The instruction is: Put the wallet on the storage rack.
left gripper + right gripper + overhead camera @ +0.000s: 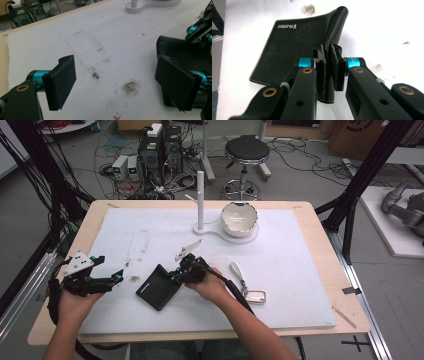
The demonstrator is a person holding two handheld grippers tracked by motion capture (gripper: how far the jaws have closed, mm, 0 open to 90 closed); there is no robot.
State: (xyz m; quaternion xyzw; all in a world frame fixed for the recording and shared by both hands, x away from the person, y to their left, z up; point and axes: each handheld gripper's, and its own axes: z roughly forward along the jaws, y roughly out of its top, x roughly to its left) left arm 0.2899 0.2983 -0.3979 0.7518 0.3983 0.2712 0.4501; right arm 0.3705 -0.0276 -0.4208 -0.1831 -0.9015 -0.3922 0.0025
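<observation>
A black leather wallet lies on the white mat near the table's front, with its right edge lifted off the surface. My right gripper is shut on that raised edge; in the right gripper view the pads pinch the curled leather of the wallet between them, with the gripper pointing along the wallet. My left gripper rests on the mat a little to the wallet's left, open with nothing between its pads. In the left gripper view the gripper faces bare stained mat, and the wallet lies past its right pad.
A white bowl sits on a white stand with an upright post at the back of the mat. A key fob with a metal tag lies right of my right hand. Dirt smudges mark the mat by the left gripper.
</observation>
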